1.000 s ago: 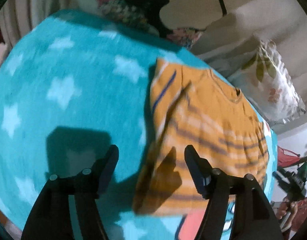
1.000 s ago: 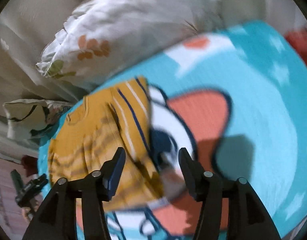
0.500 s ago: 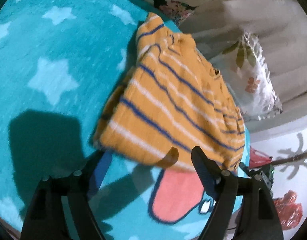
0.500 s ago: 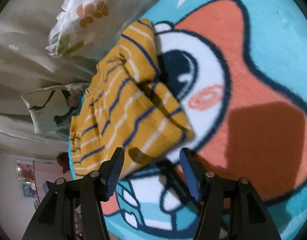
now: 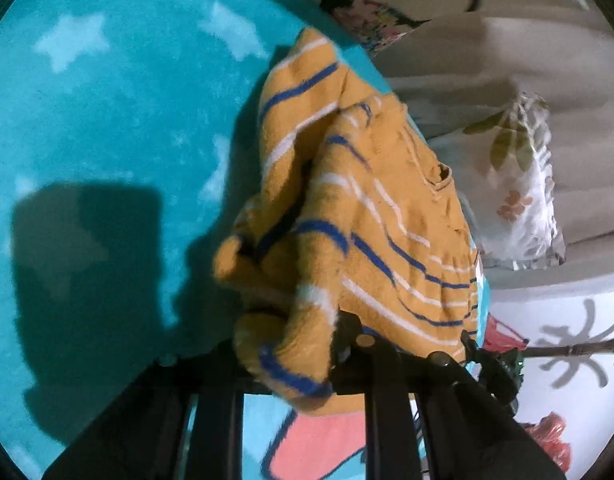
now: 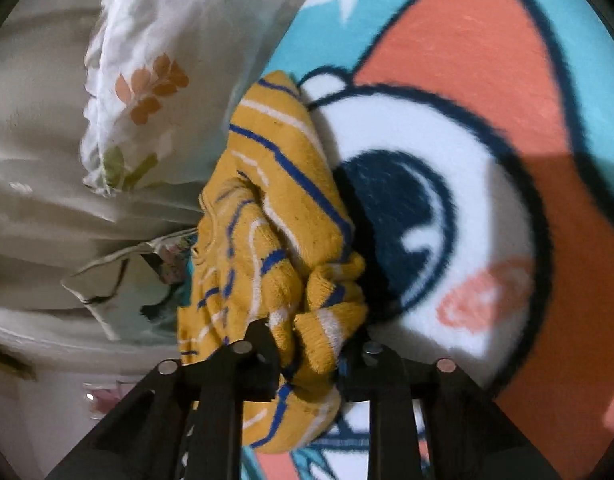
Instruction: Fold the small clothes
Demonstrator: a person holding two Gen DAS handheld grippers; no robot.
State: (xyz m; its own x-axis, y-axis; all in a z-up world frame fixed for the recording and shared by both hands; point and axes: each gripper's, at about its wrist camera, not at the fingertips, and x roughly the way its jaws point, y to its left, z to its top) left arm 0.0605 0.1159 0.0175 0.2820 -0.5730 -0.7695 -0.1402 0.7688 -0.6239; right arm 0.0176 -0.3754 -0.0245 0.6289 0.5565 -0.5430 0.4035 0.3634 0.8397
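only rightward: blanket's cartoon eye point(image 6: 391, 220)

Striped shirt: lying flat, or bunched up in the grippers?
Bunched: the striped shirt is gathered into folds between the left gripper and right gripper, both clamped on it.

It was a bedroom in a home. A teal fleece blanket point(image 5: 107, 128) printed with pale stars and a large cartoon face covered a bed and filled most of both views. At the upper right of the left wrist view lay a white pillow point(image 5: 523, 200) printed with leaves and orange flowers, resting on rumpled beige bedding point(image 5: 487, 60); a second, dark-flowered pillow point(image 5: 367, 16) showed at the top edge. A small yellow striped garment point(image 6: 275, 208) lay bunched on the blanket. At the lower right of that view stood a white wall with grey shadows point(image 5: 567, 352).
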